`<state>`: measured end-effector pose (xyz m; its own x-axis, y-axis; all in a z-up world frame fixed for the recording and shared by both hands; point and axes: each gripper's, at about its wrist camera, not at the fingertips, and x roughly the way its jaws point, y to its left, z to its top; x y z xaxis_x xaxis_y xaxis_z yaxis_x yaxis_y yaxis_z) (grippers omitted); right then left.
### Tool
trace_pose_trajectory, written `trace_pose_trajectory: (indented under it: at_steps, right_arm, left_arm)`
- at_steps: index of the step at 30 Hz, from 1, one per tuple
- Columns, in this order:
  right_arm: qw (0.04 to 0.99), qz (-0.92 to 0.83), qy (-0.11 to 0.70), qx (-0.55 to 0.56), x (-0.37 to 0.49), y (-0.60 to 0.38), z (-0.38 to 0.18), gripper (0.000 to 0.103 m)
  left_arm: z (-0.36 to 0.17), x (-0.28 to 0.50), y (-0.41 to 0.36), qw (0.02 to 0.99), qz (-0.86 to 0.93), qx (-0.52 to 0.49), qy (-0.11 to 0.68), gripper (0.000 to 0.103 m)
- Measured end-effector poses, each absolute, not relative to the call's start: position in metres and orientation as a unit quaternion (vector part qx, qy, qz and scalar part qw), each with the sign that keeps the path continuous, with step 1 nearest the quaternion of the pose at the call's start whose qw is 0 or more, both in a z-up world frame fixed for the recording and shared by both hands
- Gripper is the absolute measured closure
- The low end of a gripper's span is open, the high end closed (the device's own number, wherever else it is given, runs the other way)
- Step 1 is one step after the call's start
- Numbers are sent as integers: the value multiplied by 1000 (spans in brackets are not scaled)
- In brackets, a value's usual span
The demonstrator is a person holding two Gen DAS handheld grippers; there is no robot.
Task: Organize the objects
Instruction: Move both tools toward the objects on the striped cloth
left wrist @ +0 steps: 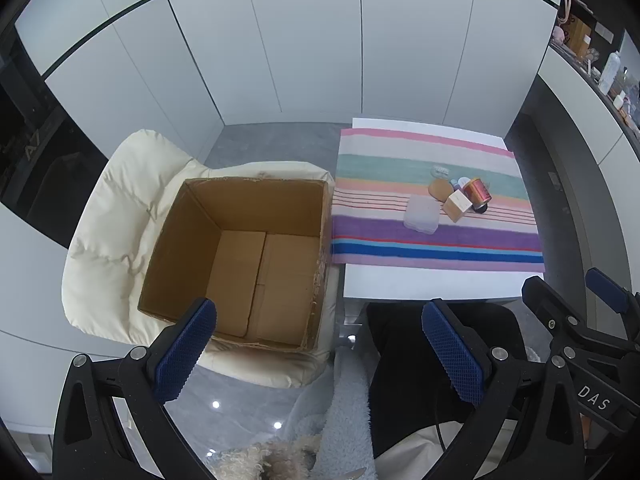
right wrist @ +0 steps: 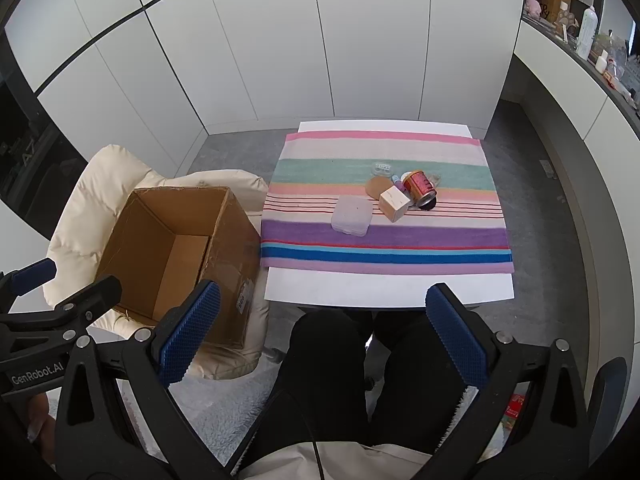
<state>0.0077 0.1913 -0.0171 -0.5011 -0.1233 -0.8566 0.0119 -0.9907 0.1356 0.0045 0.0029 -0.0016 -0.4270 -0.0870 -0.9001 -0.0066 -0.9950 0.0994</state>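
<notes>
Where white cabinets (right wrist: 280, 40) stand — striped cloth (right wrist: 384, 236) covers table (right wrist: 384, 290).

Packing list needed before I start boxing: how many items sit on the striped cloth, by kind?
Translucent plastic case: 1
Wooden block: 1
Red can: 1
Round tan pad: 1
Clear small container: 1
Small bottle: 1
Black round item, mostly hidden: 1
Total: 7

Bright, even overhead light; sharp focus, soft shadows, strong fisheye bending at edges.
</notes>
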Motion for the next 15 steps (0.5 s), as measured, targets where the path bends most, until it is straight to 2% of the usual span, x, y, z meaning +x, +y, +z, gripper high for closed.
trace_pose_trajectory:
  at_steps: [15]
  right_arm:
    - [36, -866, -54, 497, 9, 197, -17, 0]
  left_arm:
    - [0, 4, 7, 17, -841, 539, -43, 0]
